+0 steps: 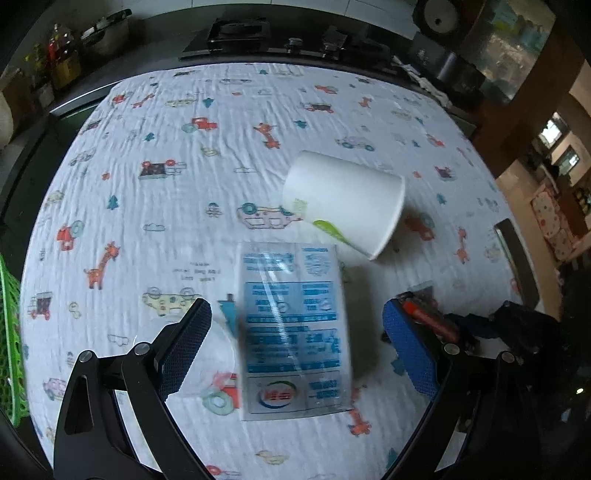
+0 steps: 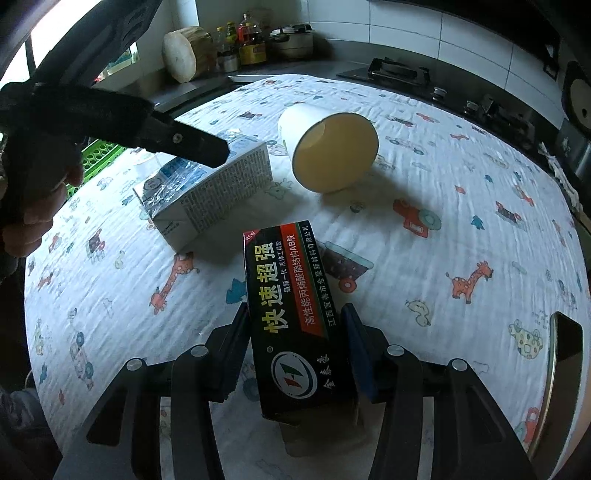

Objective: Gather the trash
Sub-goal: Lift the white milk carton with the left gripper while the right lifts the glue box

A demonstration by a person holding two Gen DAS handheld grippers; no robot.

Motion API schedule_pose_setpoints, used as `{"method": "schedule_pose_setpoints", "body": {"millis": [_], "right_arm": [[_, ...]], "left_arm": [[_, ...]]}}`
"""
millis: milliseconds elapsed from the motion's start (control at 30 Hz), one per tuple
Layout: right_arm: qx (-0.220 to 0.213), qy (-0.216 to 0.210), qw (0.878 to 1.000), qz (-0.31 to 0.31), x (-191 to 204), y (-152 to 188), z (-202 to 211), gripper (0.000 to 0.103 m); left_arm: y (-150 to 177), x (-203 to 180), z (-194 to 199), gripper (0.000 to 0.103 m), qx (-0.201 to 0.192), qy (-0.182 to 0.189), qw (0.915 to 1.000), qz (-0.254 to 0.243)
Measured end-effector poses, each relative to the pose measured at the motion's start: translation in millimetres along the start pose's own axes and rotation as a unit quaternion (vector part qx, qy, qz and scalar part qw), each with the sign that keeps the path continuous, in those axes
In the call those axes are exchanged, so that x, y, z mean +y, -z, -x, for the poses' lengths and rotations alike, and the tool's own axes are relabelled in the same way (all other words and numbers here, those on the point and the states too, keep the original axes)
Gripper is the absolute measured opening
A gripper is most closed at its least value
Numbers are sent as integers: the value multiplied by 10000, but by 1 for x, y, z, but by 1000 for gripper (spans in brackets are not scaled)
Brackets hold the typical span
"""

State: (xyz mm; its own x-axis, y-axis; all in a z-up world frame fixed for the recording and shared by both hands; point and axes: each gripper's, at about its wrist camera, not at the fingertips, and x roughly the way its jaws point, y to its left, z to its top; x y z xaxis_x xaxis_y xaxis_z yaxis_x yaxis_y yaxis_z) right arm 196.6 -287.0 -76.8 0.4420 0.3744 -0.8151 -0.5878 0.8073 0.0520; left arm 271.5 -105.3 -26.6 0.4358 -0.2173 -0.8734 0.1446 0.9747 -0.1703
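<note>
A blue-and-white carton (image 1: 291, 328) lies on the patterned cloth between the fingers of my left gripper (image 1: 297, 314). Its jaws stand open, with a gap on each side of the carton. In the right wrist view one left finger (image 2: 184, 142) hangs over this carton (image 2: 207, 192). My right gripper (image 2: 295, 314) is shut on a black glue box (image 2: 291, 299) with yellow lettering; both pads press its sides. A white paper cup (image 1: 343, 206) lies on its side beyond both, its mouth facing the right camera (image 2: 328, 147). The black box (image 1: 424, 314) shows at the right of the left wrist view.
A green plastic basket (image 1: 11, 332) stands at the table's left edge, behind the left gripper (image 2: 103, 155). A dark flat phone-like slab (image 2: 565, 354) lies at the right edge. Behind the table are a stove (image 1: 236, 33), bottles and a pot (image 2: 291, 40).
</note>
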Motion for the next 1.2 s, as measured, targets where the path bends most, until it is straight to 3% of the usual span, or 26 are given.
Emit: {"method": "schedule_pose_setpoints", "body": {"millis": [167, 500, 567, 633, 667, 700, 967, 1200], "right_arm": [[-29, -31, 10000, 8, 0, 0, 1, 49], [-60, 39, 9998, 202, 8, -1, -1, 52], [-59, 60, 9998, 183, 7, -1, -3, 52], [-62, 84, 9999, 124, 5, -1, -3, 48], [-64, 80, 9999, 101, 4, 0, -2, 47], [-69, 36, 10000, 52, 3, 0, 1, 47], [-155, 6, 9998, -119, 4, 3, 19, 47], [-382, -111, 9991, -140, 29, -8, 45, 47]], "left_arm": [[3, -3, -5, 91, 143, 45, 9999, 0], [14, -27, -16, 91, 206, -509, 9972, -517], [15, -26, -22, 87, 362, -434, 9975, -415], [17, -24, -29, 77, 458, -408, 9975, -357], [18, -24, -29, 74, 413, -430, 9975, -382], [19, -23, -29, 64, 378, -362, 9979, -392], [22, -24, -6, 62, 85, -51, 9992, -392], [28, -10, 47, 62, -409, 168, 9982, -392]]}}
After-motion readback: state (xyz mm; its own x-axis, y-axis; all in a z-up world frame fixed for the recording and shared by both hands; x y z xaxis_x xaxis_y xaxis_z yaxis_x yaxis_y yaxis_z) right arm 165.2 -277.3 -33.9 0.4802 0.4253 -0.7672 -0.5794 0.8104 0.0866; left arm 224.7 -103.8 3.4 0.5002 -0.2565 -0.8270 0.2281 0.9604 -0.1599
